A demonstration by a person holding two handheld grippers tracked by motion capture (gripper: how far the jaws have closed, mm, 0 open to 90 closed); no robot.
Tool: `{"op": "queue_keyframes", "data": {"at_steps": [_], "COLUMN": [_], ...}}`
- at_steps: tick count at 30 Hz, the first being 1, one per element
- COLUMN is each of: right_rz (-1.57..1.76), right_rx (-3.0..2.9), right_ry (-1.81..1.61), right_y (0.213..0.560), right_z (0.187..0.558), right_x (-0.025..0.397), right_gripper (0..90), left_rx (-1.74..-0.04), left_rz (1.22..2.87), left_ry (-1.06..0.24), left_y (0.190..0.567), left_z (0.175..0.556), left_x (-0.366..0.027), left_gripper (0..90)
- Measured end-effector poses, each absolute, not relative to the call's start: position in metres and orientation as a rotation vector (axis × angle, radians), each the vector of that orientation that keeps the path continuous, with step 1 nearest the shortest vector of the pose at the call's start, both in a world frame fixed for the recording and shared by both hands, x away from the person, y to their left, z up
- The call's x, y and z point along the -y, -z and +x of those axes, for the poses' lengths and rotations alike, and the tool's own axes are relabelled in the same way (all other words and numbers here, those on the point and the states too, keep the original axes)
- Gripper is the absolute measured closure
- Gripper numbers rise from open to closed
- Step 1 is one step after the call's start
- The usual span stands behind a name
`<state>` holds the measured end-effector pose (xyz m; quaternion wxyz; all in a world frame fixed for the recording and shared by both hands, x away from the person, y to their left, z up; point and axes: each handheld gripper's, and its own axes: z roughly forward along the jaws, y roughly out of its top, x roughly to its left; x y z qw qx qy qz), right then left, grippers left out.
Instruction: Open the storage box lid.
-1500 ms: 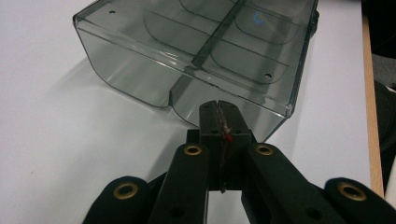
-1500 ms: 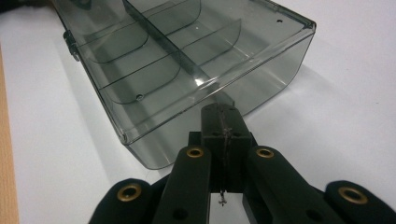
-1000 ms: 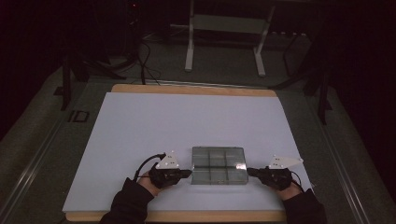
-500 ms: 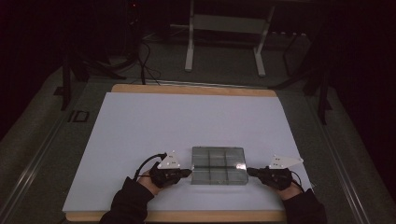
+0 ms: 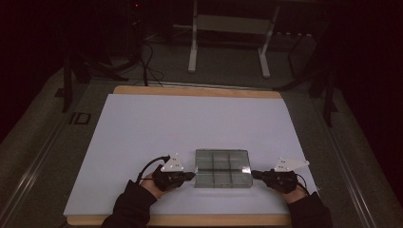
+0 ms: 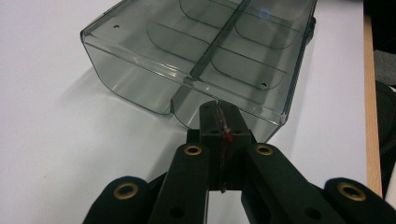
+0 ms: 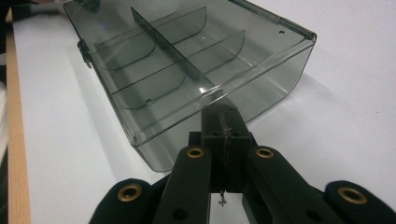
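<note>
A smoky clear plastic compartment box lies flat on the white table sheet, near the front edge. Its inside is split by dividers into several empty cells. My left gripper is shut, and its tips touch the middle of the box's left end. My right gripper is also shut, with its tips against the right end. In the left gripper view the closed jaws meet the rim of the box. The right gripper view has the closed jaws at the end wall of the box.
A wooden board edge frames the white sheet at the back. Beyond it, on the dark floor, stand a metal frame's legs and some cables. White sheet stretches behind and to both sides of the box.
</note>
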<state>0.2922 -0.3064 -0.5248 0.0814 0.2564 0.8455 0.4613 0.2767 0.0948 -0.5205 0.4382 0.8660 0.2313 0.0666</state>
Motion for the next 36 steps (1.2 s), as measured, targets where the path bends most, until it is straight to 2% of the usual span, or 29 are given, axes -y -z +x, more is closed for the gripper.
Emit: {"op": "queue_keyframes", "data": {"at_steps": [7, 14, 36], "right_rz": [0.777, 0.767, 0.77], "right_rx": [-2.492, -2.522, -2.521], "right_ry": [-1.465, -1.271, -1.405], "right_y": [0.5201, 0.5263, 0.5251], "right_z": [0.2933, 0.2937, 0.2928], "right_x": [0.3085, 0.3003, 0.3079], "right_gripper": [90.0, 90.0, 90.0], "left_rx": [-0.566, -0.568, -0.583], "left_rz": [2.159, 2.156, 2.152], "left_ry": [-0.171, -0.163, -0.162], "left_y": [0.5197, 0.5201, 0.5203], "left_z": [0.2762, 0.2767, 0.2762], "left_x": [-0.0932, -0.0936, -0.0941], "left_gripper": [90.0, 90.0, 90.0]}}
